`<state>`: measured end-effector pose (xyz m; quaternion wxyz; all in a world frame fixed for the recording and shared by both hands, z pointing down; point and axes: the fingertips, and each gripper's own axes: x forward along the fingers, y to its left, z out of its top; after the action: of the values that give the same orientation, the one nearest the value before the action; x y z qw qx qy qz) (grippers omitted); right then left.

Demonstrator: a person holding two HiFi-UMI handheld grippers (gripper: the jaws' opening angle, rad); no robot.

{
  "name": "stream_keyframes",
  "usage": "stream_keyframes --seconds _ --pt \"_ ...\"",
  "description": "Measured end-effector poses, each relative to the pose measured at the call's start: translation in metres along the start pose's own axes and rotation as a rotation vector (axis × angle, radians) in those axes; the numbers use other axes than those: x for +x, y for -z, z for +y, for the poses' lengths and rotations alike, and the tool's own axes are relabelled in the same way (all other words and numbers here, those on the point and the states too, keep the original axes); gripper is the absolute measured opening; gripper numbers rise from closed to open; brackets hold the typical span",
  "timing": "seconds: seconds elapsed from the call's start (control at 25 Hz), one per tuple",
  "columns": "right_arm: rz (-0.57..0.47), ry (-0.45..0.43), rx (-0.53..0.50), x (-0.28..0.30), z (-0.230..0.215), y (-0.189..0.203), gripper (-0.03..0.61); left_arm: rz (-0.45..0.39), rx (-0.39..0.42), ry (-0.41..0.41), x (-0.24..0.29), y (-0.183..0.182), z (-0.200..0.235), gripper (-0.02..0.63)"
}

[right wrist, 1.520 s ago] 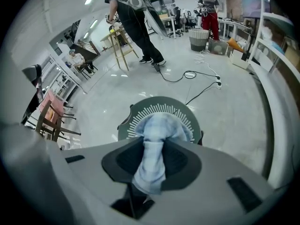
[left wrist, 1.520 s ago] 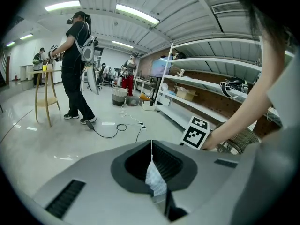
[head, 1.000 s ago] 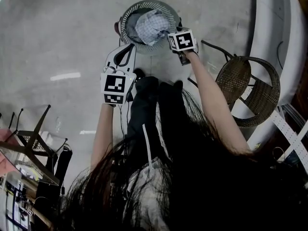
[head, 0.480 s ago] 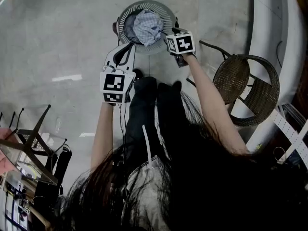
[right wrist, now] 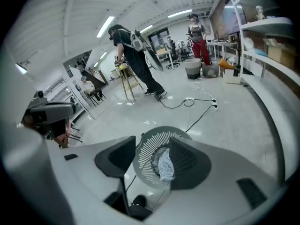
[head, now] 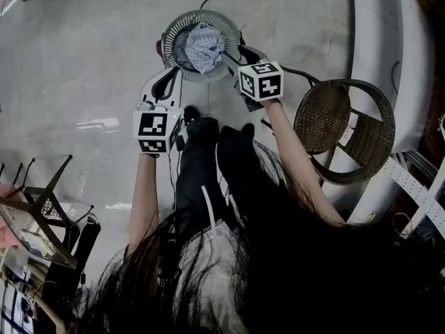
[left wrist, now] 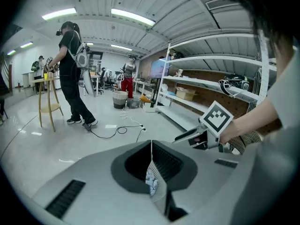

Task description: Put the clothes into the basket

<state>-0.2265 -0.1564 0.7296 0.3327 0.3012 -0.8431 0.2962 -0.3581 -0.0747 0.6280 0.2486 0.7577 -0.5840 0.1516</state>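
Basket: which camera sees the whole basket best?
The head view: it looks straight down on almost the whole basket, cloth inside. The right gripper view has its sides behind the jaws. The left gripper view shows only a sliver of cloth.

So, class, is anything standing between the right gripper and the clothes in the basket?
Nothing visible does. The right gripper hangs above the basket, jaws apart and empty, and looks down onto the clothes inside; only open air lies between.
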Motion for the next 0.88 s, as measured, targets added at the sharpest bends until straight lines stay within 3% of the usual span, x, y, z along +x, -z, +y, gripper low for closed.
stream_keyframes --seconds 0.56,0.88 --pt "-0.215 -0.104 0.017 -0.154 0.052 -0.065 0.216 -0.084 -0.030 -0.019 -0.043 -0.066 -0.076 0.020" --pt "-0.271 -0.141 0.037 -0.239 0.060 -0.068 0.193 -0.143 -0.037 -0.065 -0.085 -0.099 -0.117 0.020"
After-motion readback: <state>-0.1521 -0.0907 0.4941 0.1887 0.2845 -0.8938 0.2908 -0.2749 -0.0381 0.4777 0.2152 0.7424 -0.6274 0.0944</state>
